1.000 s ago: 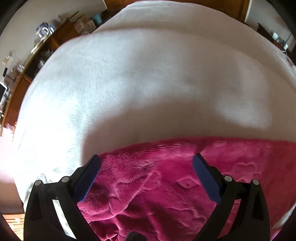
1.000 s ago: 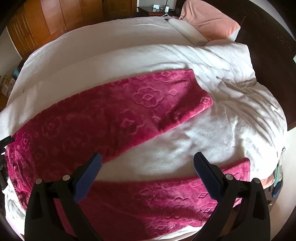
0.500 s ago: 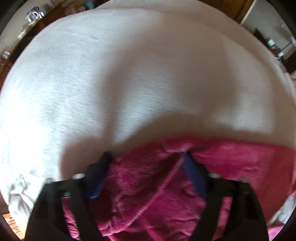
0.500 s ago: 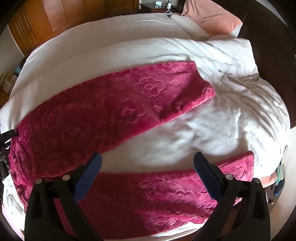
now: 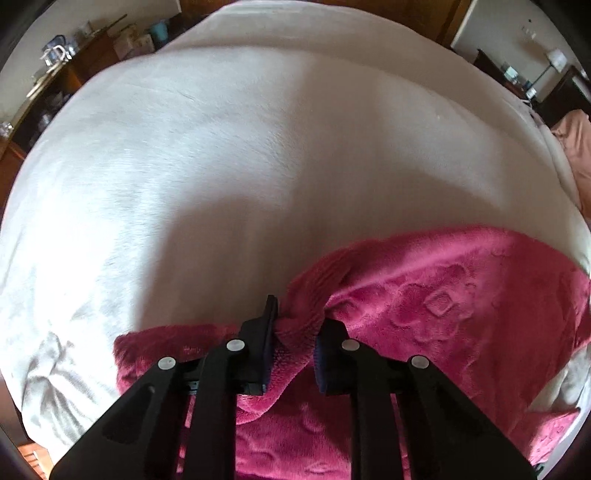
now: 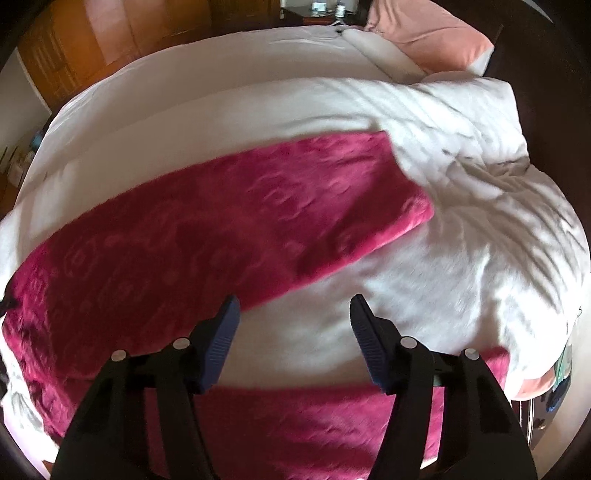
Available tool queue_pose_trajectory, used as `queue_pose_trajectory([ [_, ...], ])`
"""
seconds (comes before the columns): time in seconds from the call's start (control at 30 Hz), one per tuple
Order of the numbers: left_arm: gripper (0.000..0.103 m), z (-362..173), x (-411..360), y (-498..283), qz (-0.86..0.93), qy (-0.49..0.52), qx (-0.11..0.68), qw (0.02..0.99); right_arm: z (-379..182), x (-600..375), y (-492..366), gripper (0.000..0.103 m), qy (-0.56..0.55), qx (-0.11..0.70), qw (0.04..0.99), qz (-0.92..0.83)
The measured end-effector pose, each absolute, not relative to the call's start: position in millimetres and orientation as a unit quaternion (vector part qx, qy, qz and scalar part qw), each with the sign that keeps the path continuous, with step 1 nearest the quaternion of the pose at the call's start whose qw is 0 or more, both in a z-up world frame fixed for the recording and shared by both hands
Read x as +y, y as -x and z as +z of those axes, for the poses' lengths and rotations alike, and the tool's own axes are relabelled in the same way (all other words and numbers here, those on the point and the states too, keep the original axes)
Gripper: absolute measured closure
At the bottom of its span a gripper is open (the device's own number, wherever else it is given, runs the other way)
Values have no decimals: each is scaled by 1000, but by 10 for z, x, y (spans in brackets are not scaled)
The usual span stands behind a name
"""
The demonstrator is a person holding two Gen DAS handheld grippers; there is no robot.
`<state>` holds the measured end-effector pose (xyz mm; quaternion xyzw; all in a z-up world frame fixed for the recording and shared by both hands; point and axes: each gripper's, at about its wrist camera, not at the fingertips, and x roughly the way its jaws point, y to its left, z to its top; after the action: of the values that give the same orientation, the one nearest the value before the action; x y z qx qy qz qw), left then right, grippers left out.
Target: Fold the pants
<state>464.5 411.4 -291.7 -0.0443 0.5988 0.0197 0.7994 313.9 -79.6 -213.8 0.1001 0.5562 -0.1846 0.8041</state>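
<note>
Magenta fleece pants (image 6: 221, 221) with an embossed flower pattern lie spread on a white bed. In the right wrist view one leg runs diagonally across the bed and the other leg (image 6: 314, 424) lies along the near edge. My left gripper (image 5: 295, 332) is shut on a bunched fold of the pants' waist end (image 5: 303, 317), lifting it slightly. My right gripper (image 6: 293, 325) is open and empty, hovering over the white gap between the two legs, just above the near leg.
The white bedspread (image 5: 258, 147) covers the bed. A pink pillow (image 6: 424, 33) and a rumpled white duvet (image 6: 480, 166) lie at the head. Wooden wardrobes (image 6: 92, 40) stand behind, and a cluttered sideboard (image 5: 55, 74) stands far left.
My left gripper closed on the pants' waist edge and pulled a fold up. My right gripper narrowed its opening and moved lower toward the near leg.
</note>
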Motion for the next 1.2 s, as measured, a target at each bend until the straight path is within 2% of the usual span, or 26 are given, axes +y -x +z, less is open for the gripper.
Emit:
queue_pose_trajectory([
  [0.37,86,-2778,4195,-4605,73,59,601,794,-2312,-2268,-3667,39,-167,544,797,-202],
  [0.57,86,-2660,3865,-4617,96,47,605,789,-2595,-2927,-4076,39,-230,552,772,-215],
  [0.93,86,-2646,3584,-4662,127,52,611,780,-2842,-3385,-4740,39,-254,571,750,-217],
  [1.2,86,-2716,3591,-4705,134,51,617,774,-3164,-3506,-4887,39,-283,596,725,-197],
])
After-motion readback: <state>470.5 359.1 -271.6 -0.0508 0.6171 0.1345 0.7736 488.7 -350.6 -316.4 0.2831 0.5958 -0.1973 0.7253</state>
